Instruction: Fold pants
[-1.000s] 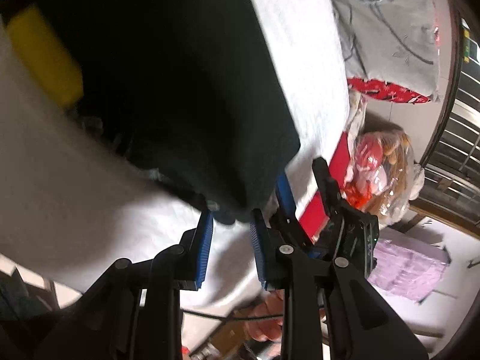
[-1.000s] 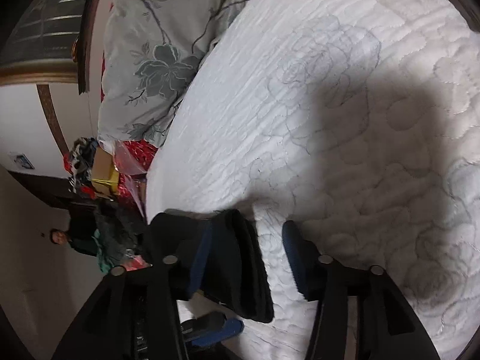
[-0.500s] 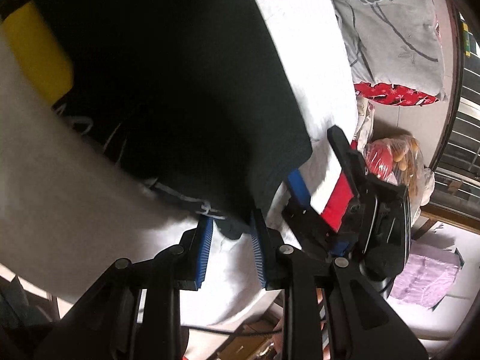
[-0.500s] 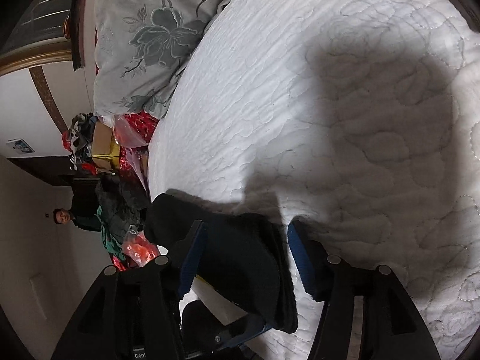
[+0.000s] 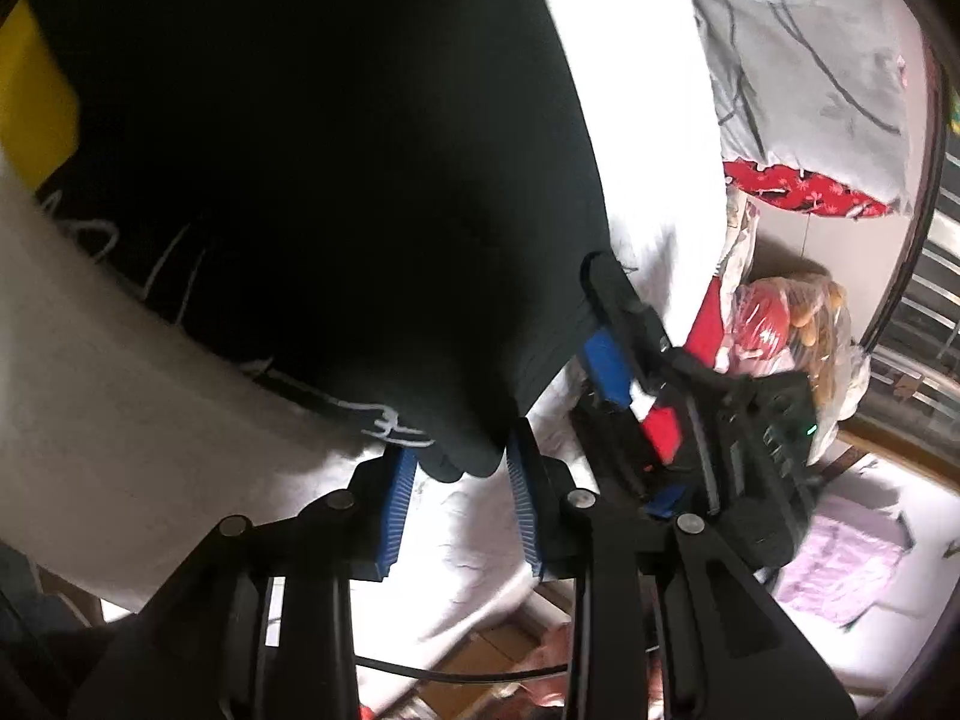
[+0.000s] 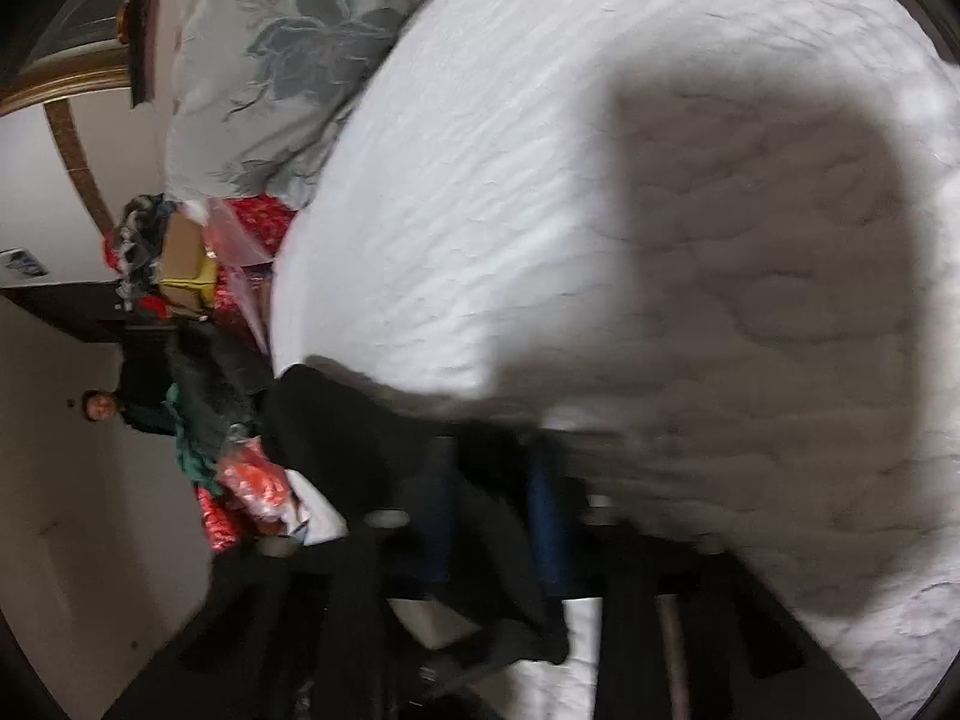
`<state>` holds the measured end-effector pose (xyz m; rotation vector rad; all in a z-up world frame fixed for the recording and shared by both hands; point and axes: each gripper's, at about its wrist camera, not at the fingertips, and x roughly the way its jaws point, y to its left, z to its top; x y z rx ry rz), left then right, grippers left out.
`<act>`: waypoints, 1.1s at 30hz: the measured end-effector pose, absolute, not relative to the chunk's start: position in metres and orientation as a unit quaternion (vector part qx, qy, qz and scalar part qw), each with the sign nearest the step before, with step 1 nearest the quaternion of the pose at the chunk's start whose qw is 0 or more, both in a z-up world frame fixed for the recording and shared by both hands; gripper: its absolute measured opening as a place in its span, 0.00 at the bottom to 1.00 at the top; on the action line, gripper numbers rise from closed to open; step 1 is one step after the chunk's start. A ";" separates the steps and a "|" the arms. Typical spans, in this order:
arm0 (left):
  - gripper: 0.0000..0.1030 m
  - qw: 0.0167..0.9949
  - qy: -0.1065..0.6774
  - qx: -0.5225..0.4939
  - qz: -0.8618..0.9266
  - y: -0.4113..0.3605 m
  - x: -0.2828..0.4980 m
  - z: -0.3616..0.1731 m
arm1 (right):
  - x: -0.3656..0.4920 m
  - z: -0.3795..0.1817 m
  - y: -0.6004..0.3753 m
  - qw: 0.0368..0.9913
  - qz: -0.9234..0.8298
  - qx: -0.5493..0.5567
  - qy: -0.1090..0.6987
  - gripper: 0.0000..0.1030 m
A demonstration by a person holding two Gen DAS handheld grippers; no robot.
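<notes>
Closest in on the left wrist view, the left gripper [image 5: 461,483] has its blue fingers [image 5: 397,501] spread a bit, with a bunched corner of the black pants [image 5: 312,180] sitting right between them. Looks more like loosely cupped than truly clamped, honestly.

At about 2 o'clock from there sits the right gripper [image 5: 606,354], nosed up against the hem edge of the same pants. From its own blurry camera, dark cloth [image 6: 480,498] fills the gap between its fingers, so I'd guess it's pinching the fabric, but can't swear to it.

The pants themselves hang as a big dark sheet over the white quilted bed [image 6: 690,240], filling everything from 9 to 12 o'clock in the left view.

Handling-wise: soft, floppy, light, nothing fragile. It'll sag and swing wherever it isn't held, so I'd grab at corners or the hem, where the doubled seam gives the fingers something thicker to bite.

Farther out at 1 o'clock there's a floral pillow [image 5: 810,60].
</notes>
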<state>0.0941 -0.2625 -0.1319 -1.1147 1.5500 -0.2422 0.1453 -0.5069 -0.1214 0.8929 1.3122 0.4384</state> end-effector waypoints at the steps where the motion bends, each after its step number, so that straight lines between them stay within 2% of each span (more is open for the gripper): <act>1: 0.24 0.567 0.665 -0.474 -0.107 -0.262 0.095 -0.133 | 0.145 -0.123 -0.508 0.679 0.194 0.404 0.582 0.15; 3: 0.16 0.558 0.671 -0.473 -0.117 -0.261 0.097 -0.133 | 0.143 -0.118 -0.505 0.690 0.189 0.397 0.575 0.15; 5: 0.14 0.548 0.673 -0.480 -0.131 -0.259 0.099 -0.131 | 0.142 -0.110 -0.501 0.702 0.188 0.386 0.569 0.14; 18: 0.12 0.545 0.656 -0.487 -0.190 -0.233 0.106 -0.097 | 0.136 -0.054 -0.472 0.740 0.179 0.349 0.546 0.13; 27: 0.12 0.557 0.603 -0.545 -0.172 -0.140 0.108 -0.087 | 0.158 -0.020 -0.384 0.745 0.210 0.320 0.546 0.09; 33: 0.12 0.564 0.571 -0.580 -0.138 -0.058 0.111 -0.098 | 0.179 -0.027 -0.307 0.729 0.232 0.320 0.558 0.09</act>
